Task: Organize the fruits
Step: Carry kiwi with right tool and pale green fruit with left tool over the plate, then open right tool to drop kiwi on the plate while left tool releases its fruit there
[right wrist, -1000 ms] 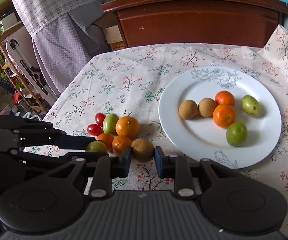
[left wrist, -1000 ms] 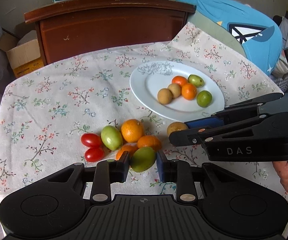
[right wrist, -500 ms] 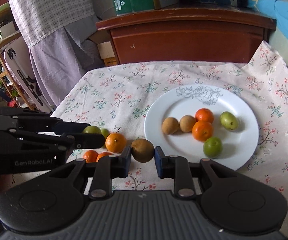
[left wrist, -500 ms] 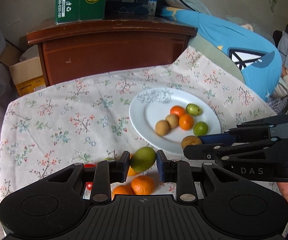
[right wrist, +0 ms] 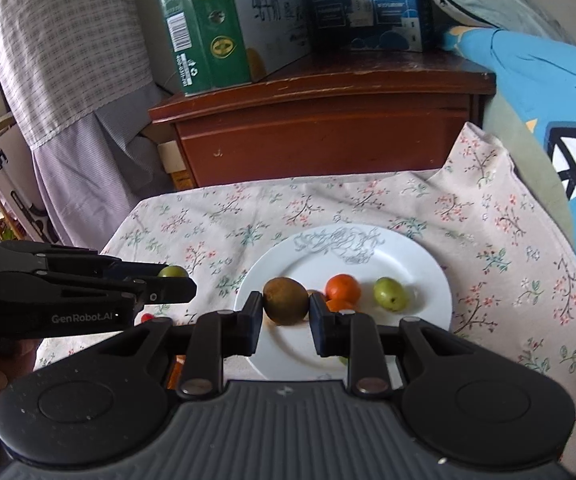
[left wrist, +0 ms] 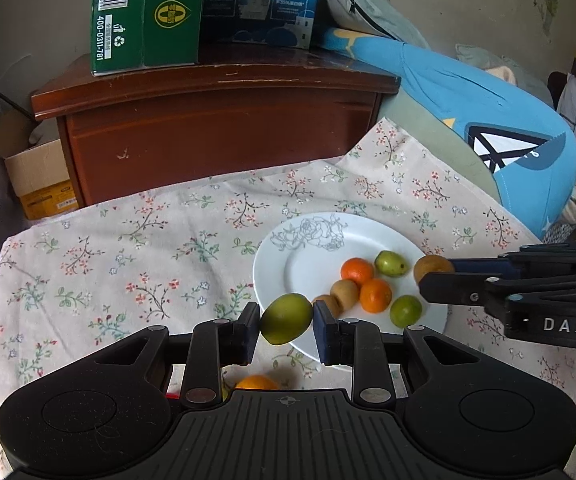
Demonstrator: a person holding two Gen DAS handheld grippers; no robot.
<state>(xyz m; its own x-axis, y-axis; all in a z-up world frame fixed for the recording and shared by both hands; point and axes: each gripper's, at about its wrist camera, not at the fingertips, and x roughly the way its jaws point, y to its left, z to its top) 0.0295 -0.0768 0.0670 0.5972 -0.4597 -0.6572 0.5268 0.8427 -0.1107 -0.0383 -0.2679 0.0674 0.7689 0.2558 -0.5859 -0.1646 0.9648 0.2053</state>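
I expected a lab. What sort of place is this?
Most likely a lived-in home. A floral tablecloth covers the table, a worn wooden cabinet holds cardboard cartons, and soft bedding lies beside it.

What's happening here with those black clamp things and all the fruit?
A person is sorting fruit onto a white plate using a hand-held gripper in each hand. The left gripper is shut on a green fruit near the plate's edge. The right gripper is shut on a brown fruit above the plate. Several oranges and green and brown fruits lie on the plate; at least one orange is on the flowered tablecloth.
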